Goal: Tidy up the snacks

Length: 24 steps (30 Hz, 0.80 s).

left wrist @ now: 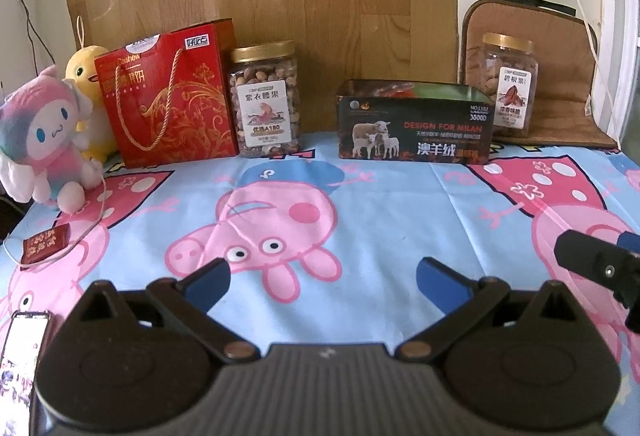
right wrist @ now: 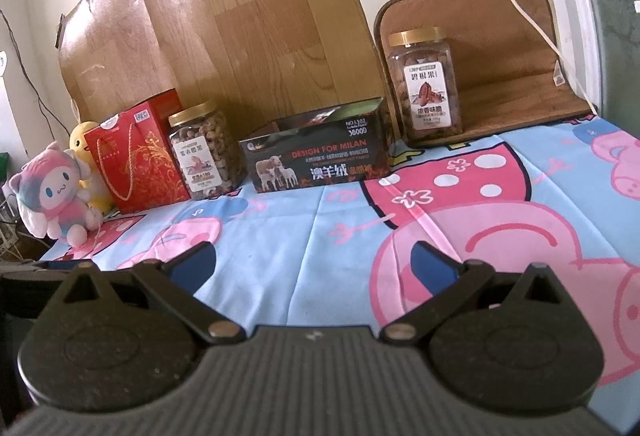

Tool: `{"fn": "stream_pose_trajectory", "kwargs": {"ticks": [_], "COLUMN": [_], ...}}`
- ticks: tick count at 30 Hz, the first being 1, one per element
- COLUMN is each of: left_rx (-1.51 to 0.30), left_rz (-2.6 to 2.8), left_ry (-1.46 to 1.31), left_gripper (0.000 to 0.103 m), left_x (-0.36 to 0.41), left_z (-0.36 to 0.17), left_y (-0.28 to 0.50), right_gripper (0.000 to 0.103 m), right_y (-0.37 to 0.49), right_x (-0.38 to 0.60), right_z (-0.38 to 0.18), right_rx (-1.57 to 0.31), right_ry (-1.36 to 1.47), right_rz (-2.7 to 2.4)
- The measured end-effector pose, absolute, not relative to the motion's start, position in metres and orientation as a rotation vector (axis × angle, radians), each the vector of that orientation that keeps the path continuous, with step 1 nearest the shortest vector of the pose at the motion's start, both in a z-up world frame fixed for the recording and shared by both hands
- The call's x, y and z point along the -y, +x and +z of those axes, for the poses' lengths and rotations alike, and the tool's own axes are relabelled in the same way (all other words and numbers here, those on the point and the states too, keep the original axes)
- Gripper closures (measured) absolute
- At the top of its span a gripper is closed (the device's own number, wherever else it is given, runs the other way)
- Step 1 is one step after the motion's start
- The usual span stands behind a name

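Cartoon-pig cloth (left wrist: 360, 204) covers the table below both tools. Left gripper (left wrist: 322, 276) and right gripper (right wrist: 312, 260) hover with blue fingers spread apart, holding nothing. Only the left view shows a small red packet (left wrist: 46, 245) and a phone (left wrist: 20, 356) at the near left edge. Along the back stand a red gift bag (left wrist: 168, 96), a gold-lidded jar of nuts (left wrist: 266, 100), a dark open box (left wrist: 414, 122) with reddish contents, and a second nut jar (left wrist: 508, 84) on a brown mat (right wrist: 500, 48). Plush toys (left wrist: 44, 140) sit far left.
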State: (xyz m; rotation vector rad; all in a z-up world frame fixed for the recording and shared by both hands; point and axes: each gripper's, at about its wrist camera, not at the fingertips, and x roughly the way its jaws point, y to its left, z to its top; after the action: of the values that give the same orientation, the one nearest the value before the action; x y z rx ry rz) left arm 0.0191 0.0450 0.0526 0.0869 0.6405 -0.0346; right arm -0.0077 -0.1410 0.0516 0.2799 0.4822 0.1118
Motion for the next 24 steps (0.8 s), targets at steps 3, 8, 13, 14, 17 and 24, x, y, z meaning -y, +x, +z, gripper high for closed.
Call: {"fn": "stream_pose_trajectory", "kwargs": {"ticks": [3,8,13,14,17,24], "left_rx": [-0.631,-0.613,-0.602,-0.603,-0.603,-0.585], "left_rz": [-0.028,-0.025,-0.015,-0.014,-0.015,-0.003], "left_ry": [0.102,0.101,0.112,0.115,0.116,0.113], "left_gripper": [0.0,0.0,0.0,0.0,0.0,0.0], "left_x": [-0.0434,-0.0445,-0.0446,-0.044,-0.0434,-0.0445], "left_z": [0.0525,0.0546,0.0556,0.0556,0.0556,0.0569], "left_y": [0.018,0.0161,0.0157,0.0156,0.0153,0.0143], "right_gripper": [0.0,0.0,0.0,0.0,0.0,0.0], "right_y": [-0.0097,-0.0128,-0.0124,-0.0123,-0.014,-0.0151], "right_x": [0.1406,0.1392,0.1387,0.1386,0.1383,0.1387], "right_z": [0.0522,0.0534,0.0533,0.0532,0.0534,0.0529], "right_rx": [-0.471,-0.452,-0.452,-0.452,-0.444,-0.447], "right_ry": [0.272,0.254,0.251,0.25,0.252,0.264], "right_rz": [0.112,0.113,0.113,0.115,0.114,0.116]}}
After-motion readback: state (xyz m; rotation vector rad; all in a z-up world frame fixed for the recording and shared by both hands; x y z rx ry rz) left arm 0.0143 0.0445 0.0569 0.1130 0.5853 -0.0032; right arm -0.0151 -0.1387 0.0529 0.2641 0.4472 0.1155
